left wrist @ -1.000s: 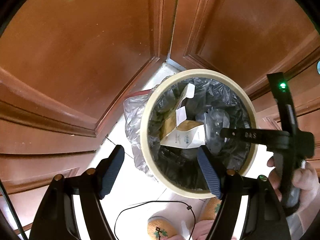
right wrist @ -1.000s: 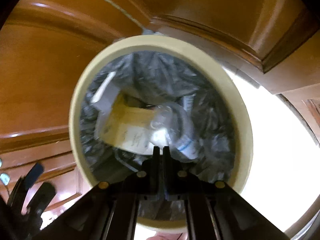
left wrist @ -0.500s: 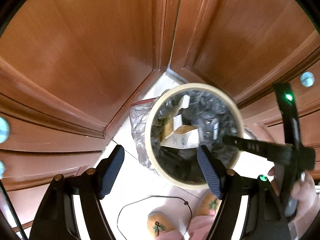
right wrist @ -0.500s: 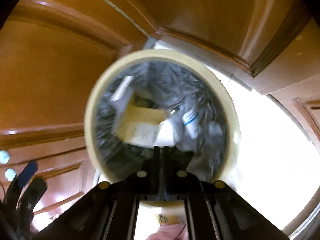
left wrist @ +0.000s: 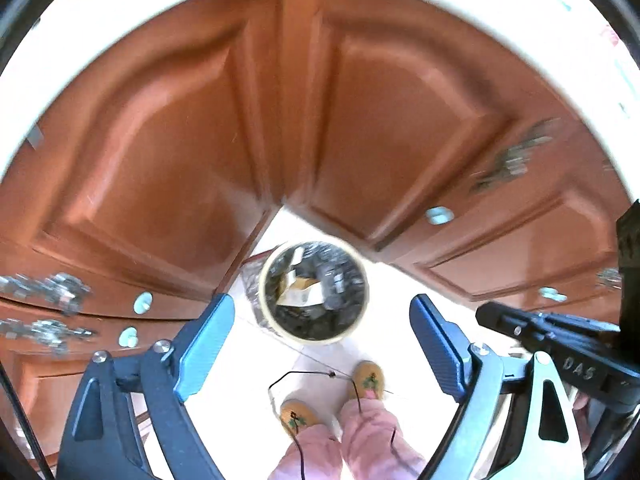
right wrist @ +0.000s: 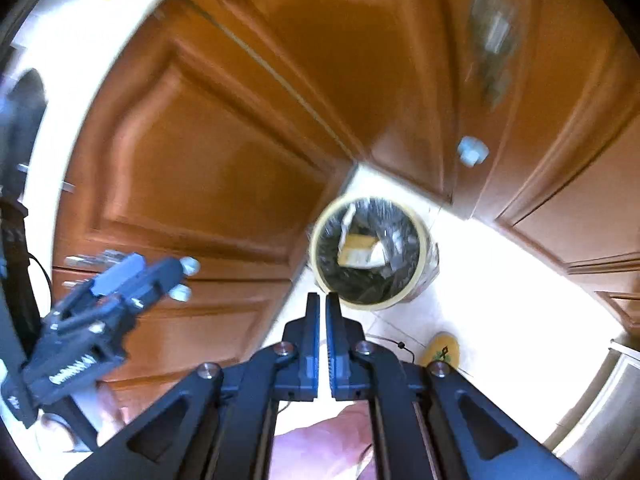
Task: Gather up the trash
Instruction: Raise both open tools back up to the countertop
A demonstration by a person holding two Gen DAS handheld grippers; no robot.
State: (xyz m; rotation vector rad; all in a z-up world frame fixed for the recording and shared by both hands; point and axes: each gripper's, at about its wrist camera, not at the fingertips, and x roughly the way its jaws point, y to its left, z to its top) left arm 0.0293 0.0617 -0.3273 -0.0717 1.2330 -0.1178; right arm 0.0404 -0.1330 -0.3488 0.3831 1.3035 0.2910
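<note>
**Inspector:** Start at the left gripper (left wrist: 320, 344).

**Assistant:** Its blue pads (left wrist: 206, 344) stand wide apart, having just opened further, with nothing between them. Through the gap, far below, the bin (left wrist: 264, 308) stands on the pale floor (left wrist: 240, 392), in the corner where the wooden cabinet doors (left wrist: 160, 160) meet.

**Inspector:** And the right gripper (right wrist: 322, 300)?

**Assistant:** Its fingers are together, only a thin slit between them, holding nothing. The tips point just short of the bin's near rim.

**Inspector:** Contents of the bin?

**Assistant:** A dark liner with a cardboard box (right wrist: 360, 250) and crumpled clear plastic inside. Both views agree on that.

**Inspector:** What does one view give that the other lacks?

**Assistant:** The left view shows both yellow slippers (left wrist: 370, 380), the pink trouser legs (left wrist: 348, 444) and a thin black cable (left wrist: 288, 378) on the floor. It catches the right gripper at its right edge. The right view shows a single slipper and, at its left edge, the left gripper, blurred. A white worktop edge (right wrist: 52, 128) runs above the doors there.
</note>
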